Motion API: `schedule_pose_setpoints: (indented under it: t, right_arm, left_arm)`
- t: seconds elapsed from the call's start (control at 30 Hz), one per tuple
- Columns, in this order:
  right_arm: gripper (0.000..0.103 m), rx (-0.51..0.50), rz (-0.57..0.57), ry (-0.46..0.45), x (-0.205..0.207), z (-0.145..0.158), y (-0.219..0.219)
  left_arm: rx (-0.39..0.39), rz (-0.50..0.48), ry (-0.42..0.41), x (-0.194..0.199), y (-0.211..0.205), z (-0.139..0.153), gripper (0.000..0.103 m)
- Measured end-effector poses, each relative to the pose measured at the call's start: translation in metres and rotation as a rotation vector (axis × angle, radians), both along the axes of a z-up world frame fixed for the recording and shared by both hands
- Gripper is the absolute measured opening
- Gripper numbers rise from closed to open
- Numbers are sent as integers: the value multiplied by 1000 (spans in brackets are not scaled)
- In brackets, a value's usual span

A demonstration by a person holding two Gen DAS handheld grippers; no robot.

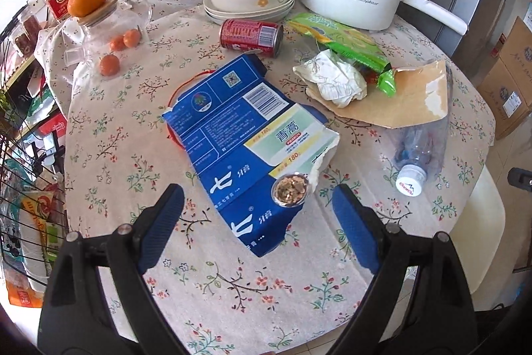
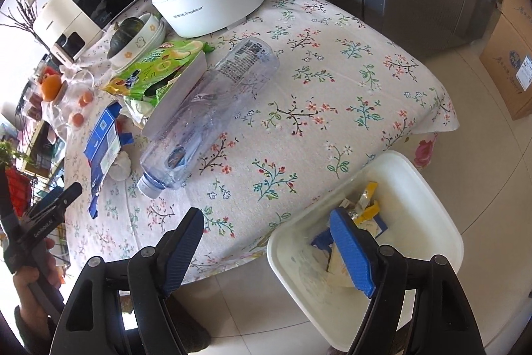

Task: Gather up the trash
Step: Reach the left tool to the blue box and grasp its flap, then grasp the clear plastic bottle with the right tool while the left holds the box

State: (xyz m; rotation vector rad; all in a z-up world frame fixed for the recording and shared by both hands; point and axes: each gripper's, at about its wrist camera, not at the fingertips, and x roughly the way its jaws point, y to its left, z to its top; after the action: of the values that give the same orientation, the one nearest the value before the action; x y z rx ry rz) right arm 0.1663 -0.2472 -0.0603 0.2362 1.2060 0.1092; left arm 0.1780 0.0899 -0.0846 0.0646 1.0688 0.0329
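Blue-padded left gripper [image 1: 257, 208] hovers low over the counter [image 1: 109, 135], jaws wide w/ nothing between them, aimed at the flattened blue carton [image 1: 239, 135]; a small cup [image 1: 292, 190] of crumbs sits on its near end, so a tilt would likely spill it. Right gripper [image 2: 267, 242], jaws also wide and empty, hangs over the counter edge beside the white bin [image 2: 432, 208] on the floor, which already holds scraps. Trash left on the counter: bottle [image 2: 212, 112] lying on its side near the edge, within the bin's reach; can [image 1: 251, 36], green wrapper [image 1: 345, 47], crumpled paper [image 1: 335, 77], cardboard [image 1: 402, 103] clustered farther back.
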Motion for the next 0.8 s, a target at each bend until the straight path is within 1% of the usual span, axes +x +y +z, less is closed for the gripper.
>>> schedule_pose_setpoints:
  t: [0.1,0.2,0.27,0.3,0.33,0.37,0.43,0.47,0.53,0.57,0.7,0.8]
  right_arm:
    - [80,1,7,11,8,-5,11]
    - [80,-5,12,19,15,-9,20]
    - [80,-3,11,23,18,-11,24]
    - [80,0,10,24,20,-12,27]
    - [80,2,8,24,22,-13,28]
    - [80,5,5,23,24,-14,30]
    - [80,11,0,20,27,-15,34]
    - [80,15,-3,17,28,-15,35]
    - [80,24,-7,10,31,-15,40]
    - [80,28,-10,7,33,-16,41]
    - [80,50,-28,2,42,-20,49]
    - [80,71,-47,4,51,-26,55]
  left_arm:
    - [36,-47,27,0,-3,-13,91]
    - [83,-92,35,0,-11,-23,91]
    - [122,-111,37,0,-16,-29,88]
    - [142,-117,42,1,-18,-32,83]
    - [156,-121,46,2,-19,-35,75]
    - [164,-125,51,3,-20,-37,69]
    - [170,-127,65,4,-20,-41,44]
    - [176,-125,67,4,-20,-41,39]
    - [183,-117,62,4,-18,-38,23]
    - [181,-103,59,5,-15,-35,21]
    - [94,-35,9,3,1,-12,6]
    - [37,8,-40,-1,14,5,4]
